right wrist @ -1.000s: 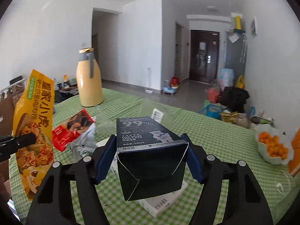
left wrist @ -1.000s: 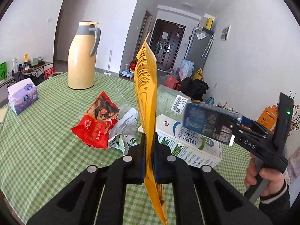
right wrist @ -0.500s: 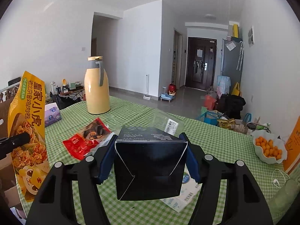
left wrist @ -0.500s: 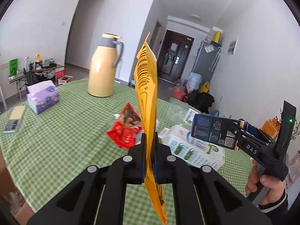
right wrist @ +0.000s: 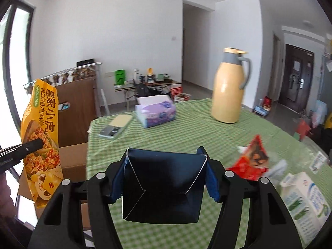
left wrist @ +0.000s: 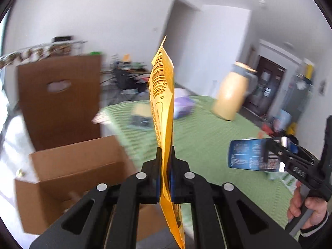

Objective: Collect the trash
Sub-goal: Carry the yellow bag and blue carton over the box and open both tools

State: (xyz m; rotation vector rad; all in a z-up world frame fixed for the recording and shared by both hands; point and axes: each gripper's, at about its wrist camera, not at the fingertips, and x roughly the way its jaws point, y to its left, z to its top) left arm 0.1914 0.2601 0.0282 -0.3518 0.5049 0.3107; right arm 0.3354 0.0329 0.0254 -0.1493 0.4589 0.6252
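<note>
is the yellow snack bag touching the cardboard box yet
Apart. In the left wrist view the yellow snack bag is clamped in the left claw, held up beside the open cardboard box.

1. Plain white walls point(right wrist: 116, 25) enclose a bright room.
2. Daylight enters through a dark-framed window point(right wrist: 12, 66) at left.
3. A dark double door point(right wrist: 297, 78) stands at right.
4. A cluttered side table point(right wrist: 149, 84) lines the far wall.
</note>
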